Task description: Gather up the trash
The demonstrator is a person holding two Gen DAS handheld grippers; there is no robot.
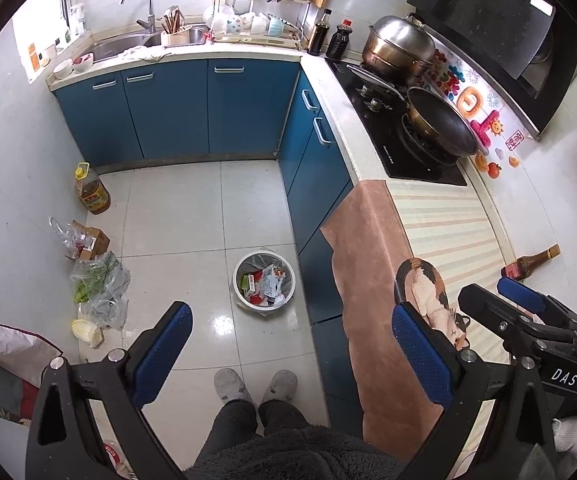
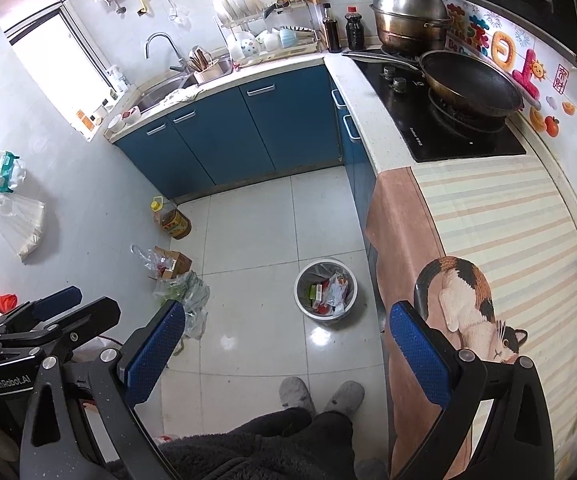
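Observation:
A white round trash bin (image 1: pixel 263 281) with wrappers and packets inside stands on the tiled floor beside the blue cabinets; it also shows in the right wrist view (image 2: pixel 325 293). My left gripper (image 1: pixel 288 344) is open and empty, held high above the floor near the bin. My right gripper (image 2: pixel 284 344) is open and empty at a similar height; it shows at the right edge of the left wrist view (image 1: pixel 504 300). A brown bottle (image 1: pixel 530 263) lies on its side on the striped counter cloth (image 2: pixel 520 216).
Plastic bags (image 1: pixel 100 284), a cardboard box (image 1: pixel 90 240) and an oil jug (image 1: pixel 91 189) sit along the left wall. A wok (image 1: pixel 440 120) and a steel pot (image 1: pixel 402 46) are on the stove. The person's slippered feet (image 1: pixel 254 386) stand below the grippers.

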